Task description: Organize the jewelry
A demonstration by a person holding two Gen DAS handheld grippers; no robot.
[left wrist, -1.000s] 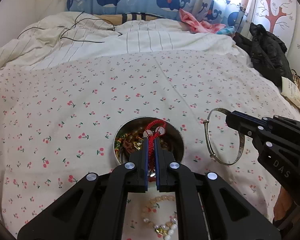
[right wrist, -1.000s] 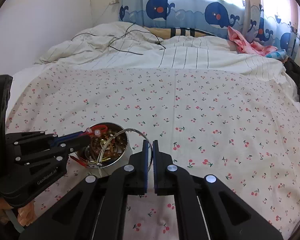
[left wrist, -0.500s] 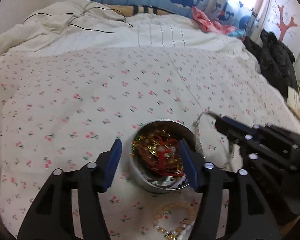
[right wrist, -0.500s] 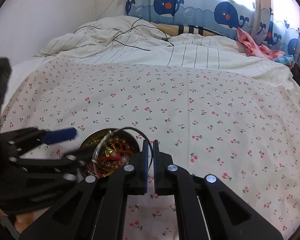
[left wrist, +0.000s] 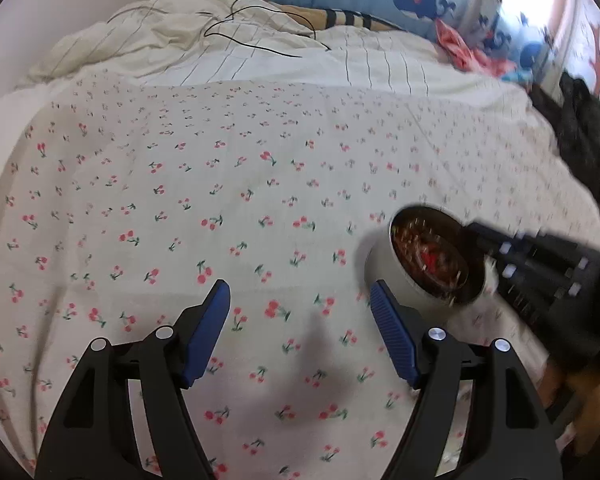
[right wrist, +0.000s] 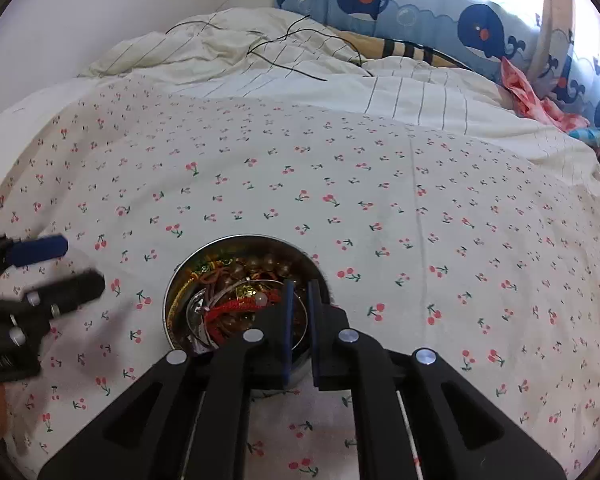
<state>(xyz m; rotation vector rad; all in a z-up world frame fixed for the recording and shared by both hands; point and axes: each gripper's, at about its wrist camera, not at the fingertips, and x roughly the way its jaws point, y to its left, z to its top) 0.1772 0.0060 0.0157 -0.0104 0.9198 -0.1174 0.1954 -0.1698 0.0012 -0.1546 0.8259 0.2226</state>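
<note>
The right gripper (right wrist: 299, 300) has its jaws nearly together, pinched on the thin silver bangle (right wrist: 236, 286), whose hoop reaches down into the round metal tin (right wrist: 180, 280) directly under the fingertips. The tin is filled with jewelry: a red cord bracelet (right wrist: 236, 307), brown beads (right wrist: 274, 264) and gold pieces. The left gripper (left wrist: 300, 300) has its jaws wide apart with nothing between them, hovering over the cherry-print sheet (left wrist: 220, 184); the tin (left wrist: 384, 268) lies just right of its right finger. A striped duvet (right wrist: 380, 92) and whale curtain (right wrist: 420, 8) lie beyond.

open left gripper (left wrist: 300, 312), apparently empty
</note>
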